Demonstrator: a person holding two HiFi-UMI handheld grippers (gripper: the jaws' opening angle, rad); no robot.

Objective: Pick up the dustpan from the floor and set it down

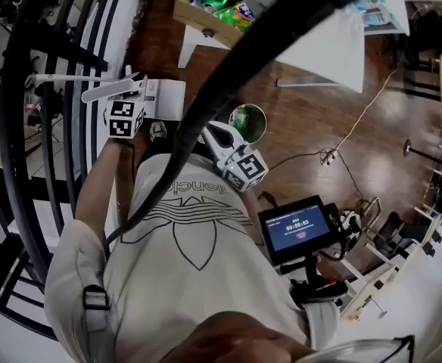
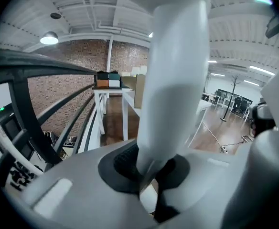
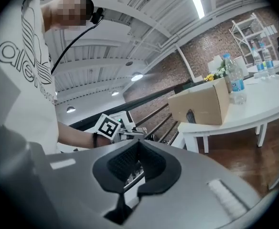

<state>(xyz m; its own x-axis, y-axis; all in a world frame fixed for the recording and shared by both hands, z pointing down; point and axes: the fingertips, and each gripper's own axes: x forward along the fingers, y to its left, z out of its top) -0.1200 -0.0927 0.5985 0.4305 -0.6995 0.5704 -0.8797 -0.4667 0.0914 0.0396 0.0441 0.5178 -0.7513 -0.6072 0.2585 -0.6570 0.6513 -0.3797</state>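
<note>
White dustpan handle (image 2: 177, 75) (in left gripper (image 2: 148, 159))

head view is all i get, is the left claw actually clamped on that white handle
observer: yes, the left gripper view shows the left claw shut on the thick white plastic dustpan handle, which rises up out of it.
operator: right claw holding anything
observer: no, the right gripper view shows the right claw shut and empty.
operator: what stands beside the brown cardboard box
observer: clear plastic water bottles with blue labels, upright on the white table.
</note>
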